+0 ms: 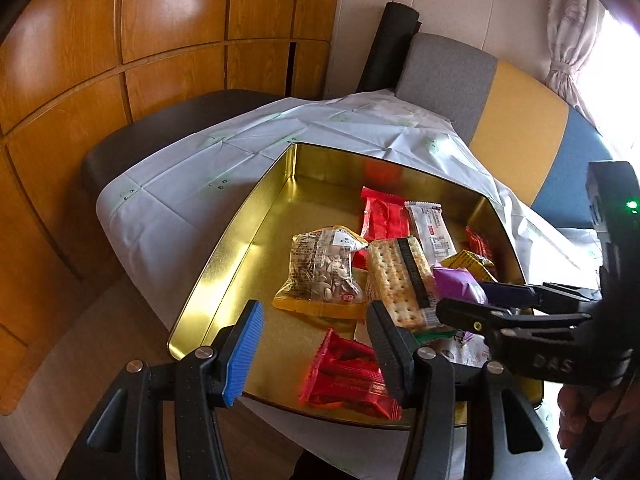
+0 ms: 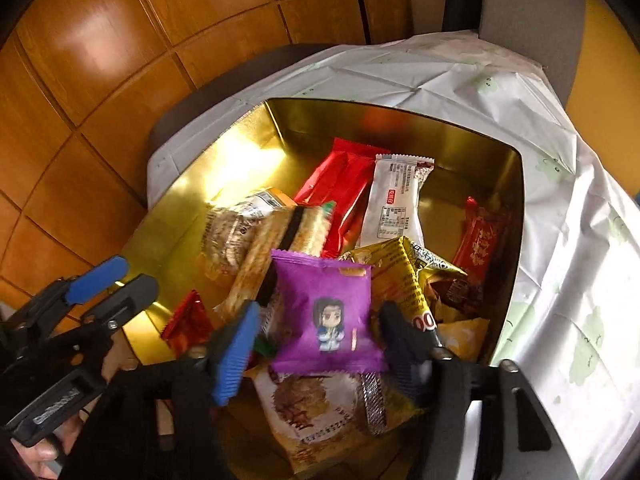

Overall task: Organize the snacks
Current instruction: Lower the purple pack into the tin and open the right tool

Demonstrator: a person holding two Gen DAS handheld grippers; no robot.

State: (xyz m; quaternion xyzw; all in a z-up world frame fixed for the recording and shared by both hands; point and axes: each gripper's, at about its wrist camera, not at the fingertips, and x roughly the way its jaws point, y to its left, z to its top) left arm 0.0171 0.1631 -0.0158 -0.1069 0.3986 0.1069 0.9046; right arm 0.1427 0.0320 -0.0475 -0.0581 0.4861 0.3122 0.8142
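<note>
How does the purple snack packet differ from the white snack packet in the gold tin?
The purple packet is squarish with a cartoon figure; the white packet is long and narrow with printed text. The purple packet lies on top of the near pile, the white packet towards the far wall. Both are sealed and inside the gold tin.

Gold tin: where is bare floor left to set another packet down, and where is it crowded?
The gold tin has bare floor along its left wall and far-left corner, bordered by the seed packet and the long red packet. The right half is crowded: cracker pack, purple packet and yellow packet overlap there.
</note>
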